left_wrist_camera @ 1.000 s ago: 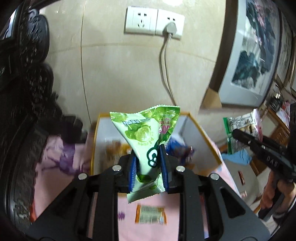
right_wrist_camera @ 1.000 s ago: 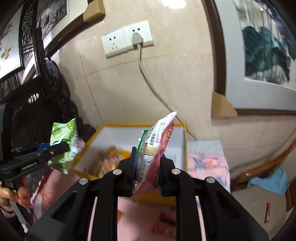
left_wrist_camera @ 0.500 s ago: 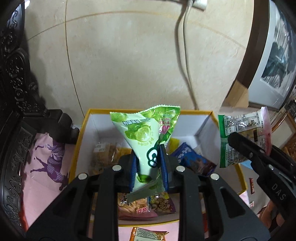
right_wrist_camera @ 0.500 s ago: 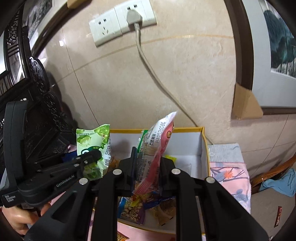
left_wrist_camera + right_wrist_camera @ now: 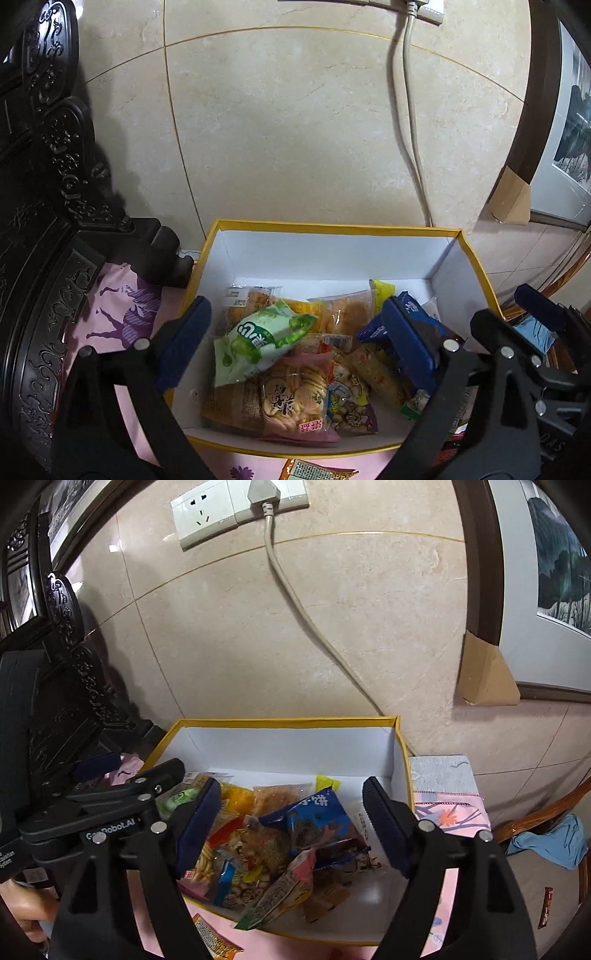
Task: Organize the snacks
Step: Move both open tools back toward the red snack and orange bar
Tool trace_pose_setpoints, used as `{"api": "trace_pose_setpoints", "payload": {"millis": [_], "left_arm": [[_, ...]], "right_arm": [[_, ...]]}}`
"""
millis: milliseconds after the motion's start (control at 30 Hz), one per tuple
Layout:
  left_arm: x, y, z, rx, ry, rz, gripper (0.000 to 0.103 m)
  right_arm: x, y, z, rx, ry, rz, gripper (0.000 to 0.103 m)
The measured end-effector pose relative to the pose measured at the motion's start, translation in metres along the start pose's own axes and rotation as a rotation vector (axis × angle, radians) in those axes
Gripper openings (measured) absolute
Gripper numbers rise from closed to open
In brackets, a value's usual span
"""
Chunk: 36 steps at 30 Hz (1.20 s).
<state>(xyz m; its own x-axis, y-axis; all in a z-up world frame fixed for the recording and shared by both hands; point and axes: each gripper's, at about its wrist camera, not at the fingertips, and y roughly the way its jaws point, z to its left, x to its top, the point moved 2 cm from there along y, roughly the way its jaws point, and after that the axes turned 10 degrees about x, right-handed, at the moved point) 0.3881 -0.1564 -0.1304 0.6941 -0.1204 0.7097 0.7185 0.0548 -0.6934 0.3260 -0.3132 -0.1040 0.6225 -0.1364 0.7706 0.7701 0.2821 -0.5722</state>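
A white box with a yellow rim (image 5: 332, 226) (image 5: 284, 722) stands against the wall and holds several snack packets. My left gripper (image 5: 295, 332) is open and empty over the box; the green packet (image 5: 255, 341) lies loose on the pile between its jaws. My right gripper (image 5: 291, 808) is open and empty over the box; the pink and green packet (image 5: 284, 893) lies on the pile by the front wall. A blue packet (image 5: 317, 819) (image 5: 417, 321) lies in the middle of the pile. The left gripper's body shows in the right wrist view at left.
The box sits on a pink cloth (image 5: 122, 306) (image 5: 450, 812). A loose orange packet (image 5: 317, 470) (image 5: 214, 938) lies in front of the box. Dark carved furniture (image 5: 44, 221) stands at left. A grey cable (image 5: 314, 627) runs down the wall behind the box. A framed picture (image 5: 546, 572) hangs at right.
Both grippers opened over the box. The green packet dropped from the left gripper onto the pile; the pink and green packet dropped from the right gripper into the box.
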Motion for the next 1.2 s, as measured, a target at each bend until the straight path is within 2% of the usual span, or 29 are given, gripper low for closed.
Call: {"api": "trace_pose_setpoints", "payload": {"millis": [167,333,500,633,767,867,967,1100,1200], "left_arm": [[-0.001,-0.014,0.005,-0.008,-0.004,-0.005,0.095],[-0.016,-0.045,0.031,-0.022,-0.05,-0.04,0.098],[-0.051,-0.067,0.059,-0.02,-0.088,-0.049,0.099],[-0.091,-0.072,0.071,-0.023,-0.087,-0.011,0.099],[-0.126,-0.071,0.075,-0.026,-0.054,0.043,0.099],[-0.147,-0.073,0.078,-0.016,-0.03,0.076,0.099],[-0.161,-0.076,0.08,-0.003,-0.017,0.096,0.099],[-0.171,-0.081,0.08,-0.009,-0.012,0.101,0.099],[-0.178,-0.079,0.078,0.013,-0.001,0.127,0.099]], "right_arm": [[-0.001,-0.02,0.001,0.005,-0.004,-0.019,0.079],[-0.018,-0.059,-0.022,-0.015,0.05,-0.048,0.08],[-0.068,-0.087,-0.06,-0.067,0.127,-0.004,0.084],[-0.111,-0.087,-0.07,-0.024,0.108,0.095,0.084],[-0.134,-0.073,-0.063,0.081,-0.028,0.19,0.084],[-0.146,-0.051,-0.055,0.171,-0.236,0.284,0.084],[-0.158,-0.028,-0.049,0.222,-0.423,0.373,0.084],[-0.174,-0.005,-0.049,0.299,-0.573,0.467,0.084],[-0.184,0.008,-0.047,0.334,-0.657,0.509,0.078]]}}
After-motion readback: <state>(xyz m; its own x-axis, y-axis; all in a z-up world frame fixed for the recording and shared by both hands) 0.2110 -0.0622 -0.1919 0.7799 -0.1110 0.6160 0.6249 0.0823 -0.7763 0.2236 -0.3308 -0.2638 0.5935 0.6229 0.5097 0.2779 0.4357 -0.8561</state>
